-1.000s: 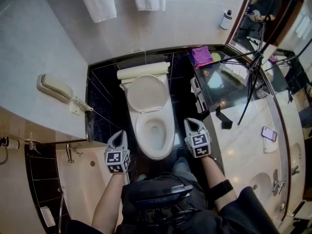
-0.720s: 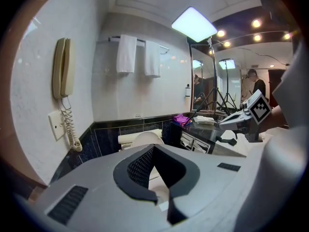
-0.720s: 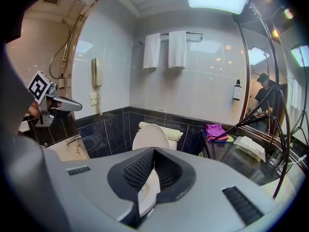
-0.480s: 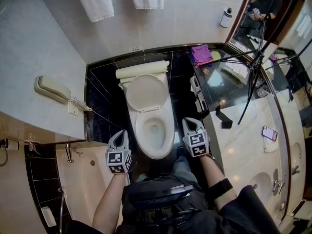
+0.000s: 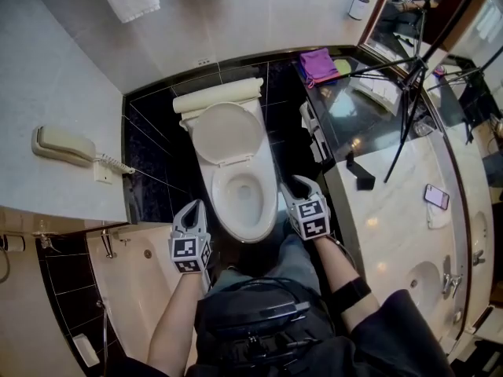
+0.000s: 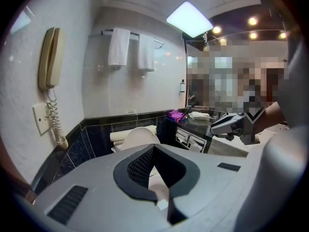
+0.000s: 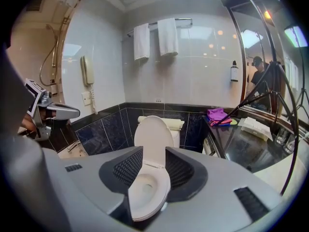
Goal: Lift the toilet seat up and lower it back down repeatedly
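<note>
The white toilet (image 5: 236, 181) stands against the dark tiled wall. Its lid (image 5: 227, 133) is raised against the tank and the seat (image 5: 248, 225) lies flat on the bowl. My left gripper (image 5: 192, 209) hovers left of the bowl's front, shut and empty, its tips meeting (image 6: 153, 149). My right gripper (image 5: 293, 184) hangs just off the bowl's right side, apart from it. Its jaws (image 7: 154, 151) have just been opening and stand apart. Nothing is between them; the seat (image 7: 146, 197) and lid (image 7: 153, 133) show beyond the gap.
A rolled towel (image 5: 218, 96) lies on the tank. A black glossy counter (image 5: 357, 136) with a purple cloth (image 5: 317, 63) flanks the toilet's right, a tripod (image 5: 413, 73) over it. A wall phone (image 5: 57, 144) hangs at left, and a bathtub (image 5: 137, 285) is below it.
Both grippers have sunk a little beside the bowl, and the head view has shifted so the toilet sits higher and further left. The right jaws now stand apart.
</note>
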Available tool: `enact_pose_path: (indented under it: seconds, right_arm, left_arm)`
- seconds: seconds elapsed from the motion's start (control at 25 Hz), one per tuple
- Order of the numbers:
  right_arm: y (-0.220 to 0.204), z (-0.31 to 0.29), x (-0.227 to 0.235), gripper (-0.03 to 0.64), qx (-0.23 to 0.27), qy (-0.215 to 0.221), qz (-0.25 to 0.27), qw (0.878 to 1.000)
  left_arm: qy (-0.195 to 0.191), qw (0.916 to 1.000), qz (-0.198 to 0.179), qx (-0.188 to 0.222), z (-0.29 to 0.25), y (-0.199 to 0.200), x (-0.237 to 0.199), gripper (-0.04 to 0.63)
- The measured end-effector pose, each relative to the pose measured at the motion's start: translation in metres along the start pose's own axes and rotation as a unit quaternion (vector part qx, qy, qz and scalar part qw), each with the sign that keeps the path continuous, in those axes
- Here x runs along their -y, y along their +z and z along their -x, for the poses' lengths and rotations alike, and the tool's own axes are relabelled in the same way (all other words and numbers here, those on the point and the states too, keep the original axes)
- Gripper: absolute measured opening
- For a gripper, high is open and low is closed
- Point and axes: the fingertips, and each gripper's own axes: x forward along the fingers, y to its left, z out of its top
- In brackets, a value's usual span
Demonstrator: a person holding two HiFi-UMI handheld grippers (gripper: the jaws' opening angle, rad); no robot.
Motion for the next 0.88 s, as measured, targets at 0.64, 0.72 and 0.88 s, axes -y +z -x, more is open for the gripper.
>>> enact_pose_path:
  seconds: [0.64,0.72,0.88]
  right_arm:
    - [-0.253,-0.118,-0.020,0.222,-0.131,0.018,-0.210,0.969]
    - [-0.289,-0.129,-0.024,0.222,-0.146,0.019,-0.233,0.961]
    - [-0.360,-0.151,-0.036,0.222,-0.182,0.022,-0.277,0.943]
  left_arm:
    - [-0.005,0.9983,-0.005,-0.059,-0.077,-0.158,0.006,0.000]
    - [-0.006,0.9975,0.002,-0.070,-0.086,-0.186,0.011,0.000]
    - [-0.013,0.9956,0.006,-0.093,-0.100,-0.237,0.021,0.000]
